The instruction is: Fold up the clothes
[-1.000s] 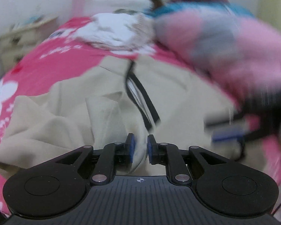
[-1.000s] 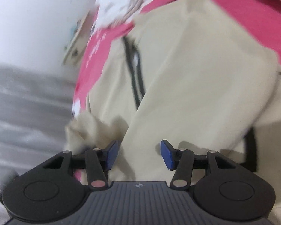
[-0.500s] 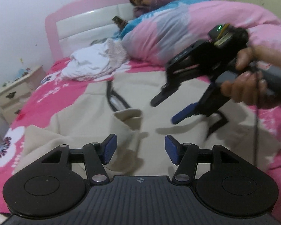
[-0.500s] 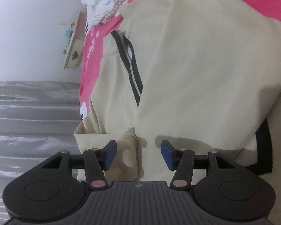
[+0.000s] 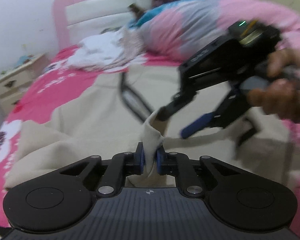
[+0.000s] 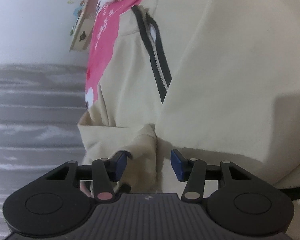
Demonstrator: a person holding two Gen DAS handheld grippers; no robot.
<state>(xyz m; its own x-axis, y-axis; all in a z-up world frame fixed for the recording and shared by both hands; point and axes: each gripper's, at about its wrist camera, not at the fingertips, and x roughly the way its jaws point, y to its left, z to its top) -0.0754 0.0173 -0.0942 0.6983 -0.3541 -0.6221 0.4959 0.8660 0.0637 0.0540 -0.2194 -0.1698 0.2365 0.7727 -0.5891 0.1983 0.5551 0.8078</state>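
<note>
Pink-sheeted bed (image 5: 56, 84) under beige jacket (image 5: 94, 120), white laundry (image 5: 98, 54), quilt (image 5: 190, 30)

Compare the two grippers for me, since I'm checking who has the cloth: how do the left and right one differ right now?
The left gripper is closing its jaws on a fold of the cream jacket, pads pinching it; the right gripper stands open, jaws closing slightly, its pads apart from the fold between them. The left gripper's cloth rises in a peak; the cloth at the right gripper lies slack. Both have blue pads and point down at the same jacket.
</note>
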